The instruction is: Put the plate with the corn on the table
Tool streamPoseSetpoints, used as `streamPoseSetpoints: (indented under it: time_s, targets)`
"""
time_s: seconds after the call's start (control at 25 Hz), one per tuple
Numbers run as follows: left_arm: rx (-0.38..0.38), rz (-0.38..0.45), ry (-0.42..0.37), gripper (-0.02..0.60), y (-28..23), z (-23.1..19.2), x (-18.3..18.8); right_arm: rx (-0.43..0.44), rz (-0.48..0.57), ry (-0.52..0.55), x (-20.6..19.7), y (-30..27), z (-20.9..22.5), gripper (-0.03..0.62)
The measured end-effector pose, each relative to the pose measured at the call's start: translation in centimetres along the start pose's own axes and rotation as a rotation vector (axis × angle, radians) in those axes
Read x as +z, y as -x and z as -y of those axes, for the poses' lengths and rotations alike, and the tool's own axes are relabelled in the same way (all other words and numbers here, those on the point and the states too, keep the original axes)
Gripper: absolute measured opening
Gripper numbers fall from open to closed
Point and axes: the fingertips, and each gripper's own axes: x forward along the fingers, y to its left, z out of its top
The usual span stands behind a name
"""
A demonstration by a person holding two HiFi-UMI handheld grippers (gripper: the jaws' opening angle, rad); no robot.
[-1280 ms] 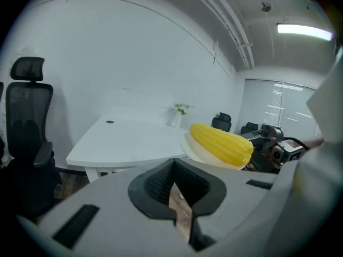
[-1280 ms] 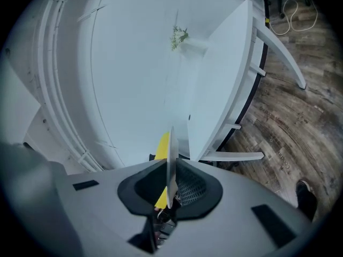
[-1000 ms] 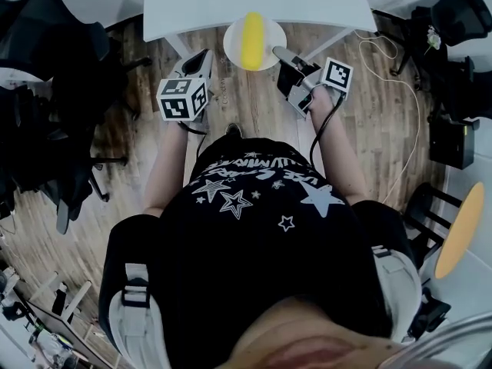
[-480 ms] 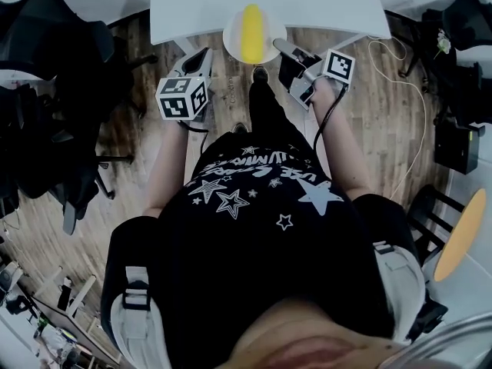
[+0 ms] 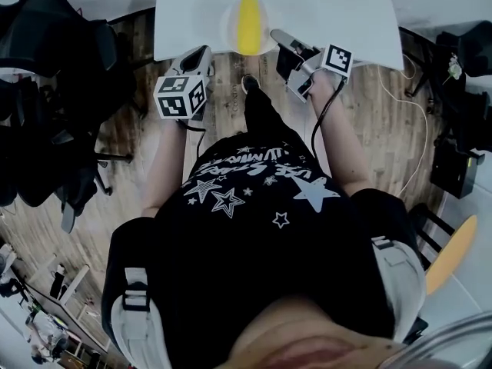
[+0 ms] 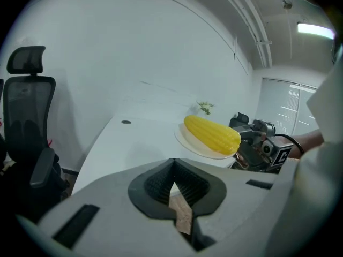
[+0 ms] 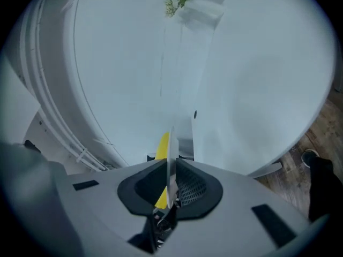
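1. The right gripper's (image 7: pixel 170 185) jaws are clamped on the rim of the plate (image 7: pixel 170 154), seen edge-on between them; the corn (image 7: pixel 162 143) shows just behind.
2. The left gripper's (image 6: pixel 174 191) jaws are together, with nothing between them; it hangs near the plate, apart from it.
3. The plate, corn on top, sits over the near edge of the white table (image 5: pixel 330 14); contact with the top cannot be told.

Only white lettering among stars on black shirt (image 5: pixel 254 198), upside down and too warped to read with certainty, plus black-and-white square code markers, bearing neither letters nor numbers, on cube faces of left gripper (image 5: pixel 204 52) and right gripper (image 5: pixel 275 35)
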Motion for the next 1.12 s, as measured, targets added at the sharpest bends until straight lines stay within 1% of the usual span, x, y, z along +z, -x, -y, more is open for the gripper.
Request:
streamPoseSetpoints:
  time_s: [0.24, 0.48, 0.64, 0.96, 1.12]
  targets:
    - [0.034, -0.012, 0.039, 0.005, -4.5, -2.5, 2.0, 0.0, -0.057, 0.016, 4.2, -3.5, 1.7, 0.04]
    - [0.06, -0.033, 0.058, 0.005, -9.4, -3.6, 4.1, 0.009, -0.097, 0.037, 8.8, -5.9, 2.9, 0.04]
    - [0.078, -0.045, 0.07, 0.005, -11.5, -4.6, 4.9, 0.002, -0.121, 0.061, 10.6, -7.3, 3.8, 0.04]
    - [0.114, -0.072, 0.072, 0.005, -16.0, -7.0, 6.5, -0.033, -0.136, 0.04, 14.4, -10.0, 7.3, 0.04]
    - [0.137, -0.071, 0.085, 0.005, -17.2, -8.4, 7.0, -0.051, -0.15, -0.026, 14.7, -11.5, 8.5, 0.04]
